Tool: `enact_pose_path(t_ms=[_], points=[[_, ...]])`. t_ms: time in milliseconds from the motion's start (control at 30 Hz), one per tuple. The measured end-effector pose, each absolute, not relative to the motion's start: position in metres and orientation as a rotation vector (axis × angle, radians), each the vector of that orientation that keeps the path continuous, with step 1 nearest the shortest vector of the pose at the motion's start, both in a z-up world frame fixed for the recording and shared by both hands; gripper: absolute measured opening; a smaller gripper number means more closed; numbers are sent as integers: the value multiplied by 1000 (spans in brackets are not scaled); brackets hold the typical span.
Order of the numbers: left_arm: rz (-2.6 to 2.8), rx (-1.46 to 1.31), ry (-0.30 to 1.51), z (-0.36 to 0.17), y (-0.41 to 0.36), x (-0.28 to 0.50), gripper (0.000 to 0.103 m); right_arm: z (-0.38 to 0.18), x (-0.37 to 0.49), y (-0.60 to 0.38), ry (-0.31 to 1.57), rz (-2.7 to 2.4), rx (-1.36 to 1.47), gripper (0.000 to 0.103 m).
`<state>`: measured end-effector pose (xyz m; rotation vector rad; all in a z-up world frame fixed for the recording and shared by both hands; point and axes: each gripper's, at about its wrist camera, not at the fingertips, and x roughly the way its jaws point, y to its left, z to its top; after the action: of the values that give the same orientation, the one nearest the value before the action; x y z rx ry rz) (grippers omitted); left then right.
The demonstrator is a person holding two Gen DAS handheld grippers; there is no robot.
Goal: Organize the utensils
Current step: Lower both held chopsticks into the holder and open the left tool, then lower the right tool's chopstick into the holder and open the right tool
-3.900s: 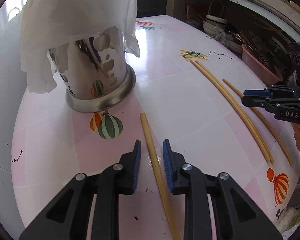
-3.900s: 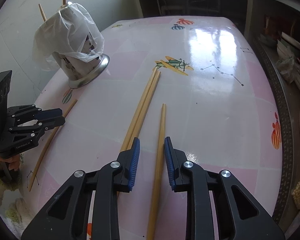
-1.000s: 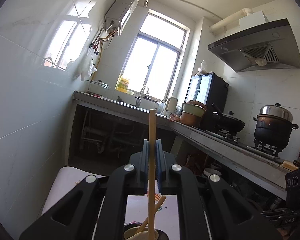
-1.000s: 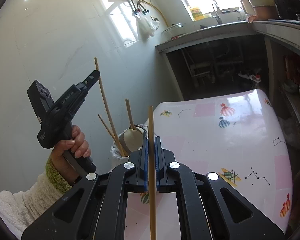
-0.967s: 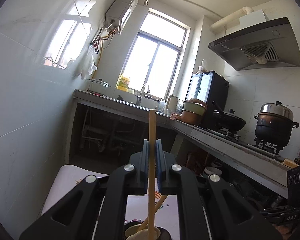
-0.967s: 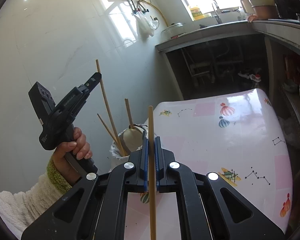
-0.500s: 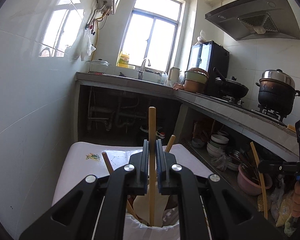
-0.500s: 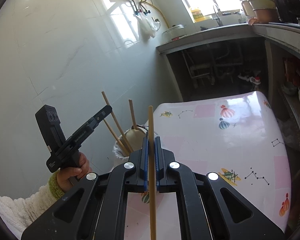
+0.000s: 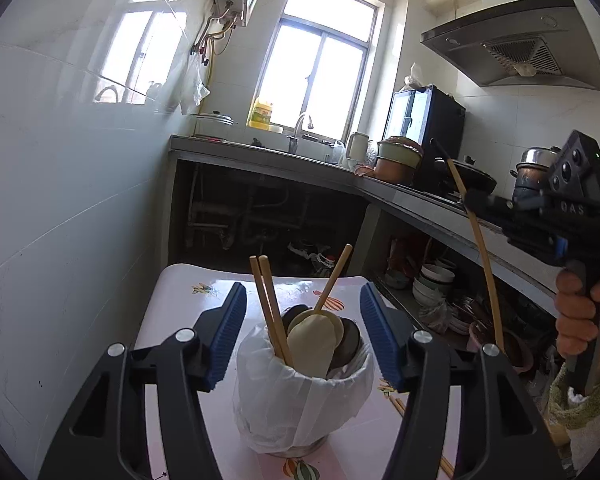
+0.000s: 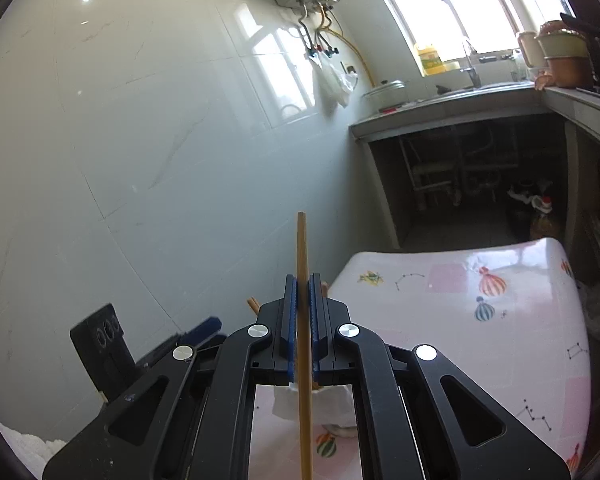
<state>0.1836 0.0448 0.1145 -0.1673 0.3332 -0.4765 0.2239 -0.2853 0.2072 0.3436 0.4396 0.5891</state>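
Both wrist views face window wall; share table [image 9: 168, 300] [image 10: 440, 300], holder [image 9: 300, 392].

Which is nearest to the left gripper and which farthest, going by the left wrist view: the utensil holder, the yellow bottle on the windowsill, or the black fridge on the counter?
From the left gripper, whose jaws are opening:
1. Utensil holder, bag-lined, on the table right between and just beyond the fingers.
2. Black fridge, on the counter, to the right.
3. Yellow bottle, on the windowsill at the far wall, slightly left of centre.

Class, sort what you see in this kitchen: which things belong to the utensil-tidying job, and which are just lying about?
Belongs to the job:
- utensil holder
- chopsticks in it
- chopstick clamped in the right hand-held gripper
- left hand-held gripper, jaws opening, nothing between the pads

Just lying about:
- steamer pot
- yellow bottle
- stacked bowls
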Motion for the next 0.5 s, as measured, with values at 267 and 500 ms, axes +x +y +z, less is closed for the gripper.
enact_pose_path(t_ms=[267, 500], points=[[-386, -152, 364, 92, 84, 134, 63, 234, 281, -239, 307, 609, 296, 4], [-321, -157, 408, 70, 107, 114, 64, 194, 308, -204, 313, 577, 199, 4]])
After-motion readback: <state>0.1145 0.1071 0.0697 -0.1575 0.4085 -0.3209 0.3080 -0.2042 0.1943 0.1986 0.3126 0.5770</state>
